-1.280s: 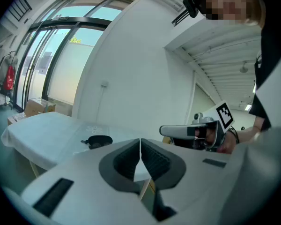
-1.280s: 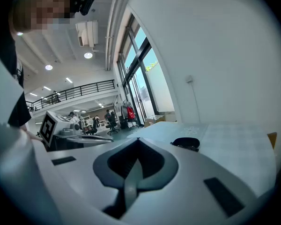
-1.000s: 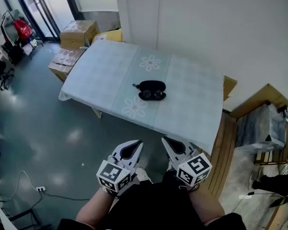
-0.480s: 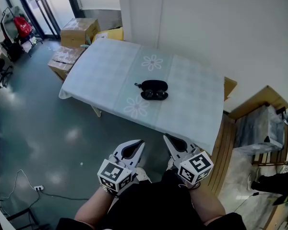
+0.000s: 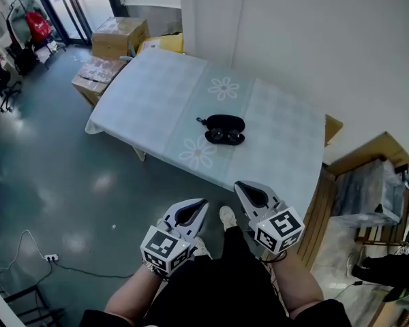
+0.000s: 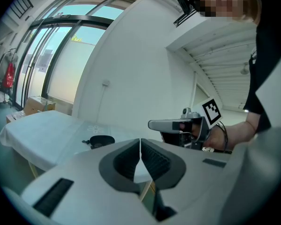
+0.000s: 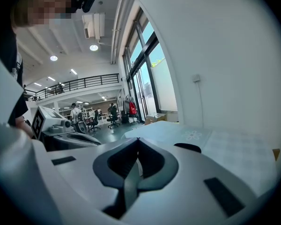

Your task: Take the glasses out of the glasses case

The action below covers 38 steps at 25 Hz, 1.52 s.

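A black glasses case (image 5: 223, 122) lies open near the middle of the table (image 5: 157, 101), with dark glasses (image 5: 225, 137) resting in its near half. The case also shows small and far in the left gripper view (image 6: 101, 140) and peeks over the jaws in the right gripper view (image 7: 188, 147). Both grippers hang low in front of the person, well short of the table. My left gripper (image 5: 196, 205) is shut with nothing in it, its tips meeting in its own view (image 6: 140, 140). My right gripper (image 5: 244, 187) is likewise shut and empty (image 7: 137, 139).
The table wears a pale blue cloth with flower prints and stands against a white wall. Cardboard boxes (image 5: 116, 38) sit on the floor beyond its far left corner. A wooden bench or crate (image 5: 368, 155) is at the right. People and chairs (image 7: 96, 118) are in the distant hall.
The head view has shifted slightly, so the table and case sit a little further right and lower. Both grippers stay shut and low; one shoe now shows between them.
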Each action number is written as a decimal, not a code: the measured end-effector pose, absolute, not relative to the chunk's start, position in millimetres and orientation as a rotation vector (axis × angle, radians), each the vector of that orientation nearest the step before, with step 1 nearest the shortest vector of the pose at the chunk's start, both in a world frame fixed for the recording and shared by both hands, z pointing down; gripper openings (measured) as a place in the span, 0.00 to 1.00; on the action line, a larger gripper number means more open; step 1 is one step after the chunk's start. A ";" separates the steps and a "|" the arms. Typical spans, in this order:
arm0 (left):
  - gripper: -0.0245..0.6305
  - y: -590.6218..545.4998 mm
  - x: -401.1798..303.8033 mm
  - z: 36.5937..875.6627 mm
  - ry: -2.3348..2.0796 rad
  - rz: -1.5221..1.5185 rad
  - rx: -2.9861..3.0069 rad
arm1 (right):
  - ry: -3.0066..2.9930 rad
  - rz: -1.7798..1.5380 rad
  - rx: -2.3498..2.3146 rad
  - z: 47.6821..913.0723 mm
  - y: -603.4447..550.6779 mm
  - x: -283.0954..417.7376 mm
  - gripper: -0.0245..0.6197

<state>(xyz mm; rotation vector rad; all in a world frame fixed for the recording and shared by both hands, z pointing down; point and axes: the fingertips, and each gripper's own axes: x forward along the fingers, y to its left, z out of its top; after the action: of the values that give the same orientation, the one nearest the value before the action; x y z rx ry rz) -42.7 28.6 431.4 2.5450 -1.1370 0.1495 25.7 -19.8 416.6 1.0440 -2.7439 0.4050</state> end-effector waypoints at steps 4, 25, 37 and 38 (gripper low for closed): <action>0.08 13.0 -39.4 435.3 -1.160 0.158 2.521 | -2.735 0.391 0.983 424.7 -49.6 24.7 0.07; 0.08 -78.7 -17.7 465.5 -1.241 0.166 2.395 | -2.618 0.439 0.748 494.7 -196.5 27.9 0.07; 0.08 -115.0 -8.4 483.0 -1.270 0.179 2.345 | -2.506 0.426 0.589 547.1 -243.8 22.2 0.08; 0.08 -117.0 -8.3 483.6 -1.272 0.179 2.339 | -2.491 0.419 0.571 551.5 -246.5 21.4 0.08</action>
<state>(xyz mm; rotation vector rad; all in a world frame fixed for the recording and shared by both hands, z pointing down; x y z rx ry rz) -8.3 -117.0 483.6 2.3385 -1.2719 0.1792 21.4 -246.5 551.5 0.5706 -2.4915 0.4190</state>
